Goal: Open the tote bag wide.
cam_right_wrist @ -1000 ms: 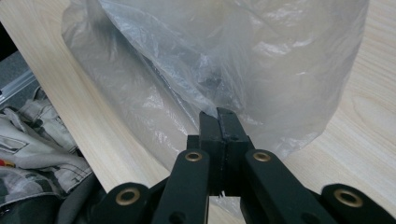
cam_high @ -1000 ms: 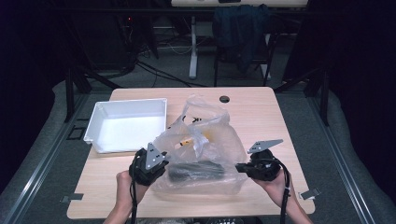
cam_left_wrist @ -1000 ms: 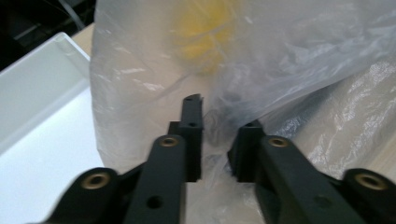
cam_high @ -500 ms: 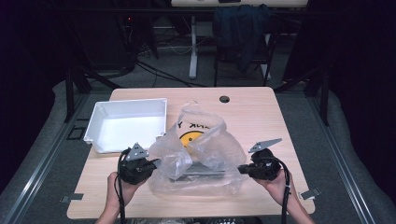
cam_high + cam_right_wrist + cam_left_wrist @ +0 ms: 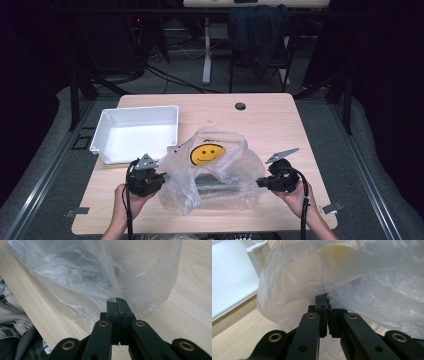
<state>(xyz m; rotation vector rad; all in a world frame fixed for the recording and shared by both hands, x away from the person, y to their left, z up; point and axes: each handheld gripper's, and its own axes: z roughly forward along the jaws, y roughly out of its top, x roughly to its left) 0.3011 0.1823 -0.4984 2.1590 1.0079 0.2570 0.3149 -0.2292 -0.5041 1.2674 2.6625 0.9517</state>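
**Clear bag pinched from both sides**

Dark room surrounds a pale wooden table [image 5: 280,125] in the middle of the high view. At lower centre lies a clear plastic bag [image 5: 210,175] with a yellow smiley face, something dark inside it. The left gripper [image 5: 159,178] pinches the bag's left edge, jaws closed on the film. The right gripper [image 5: 260,183] clamps its right edge, jaws pressed together. A white tray [image 5: 107,131] sits upper left of the bag.

A crumpled clear plastic bag [image 5: 212,175] with a yellow smiley lies near the table's front edge.
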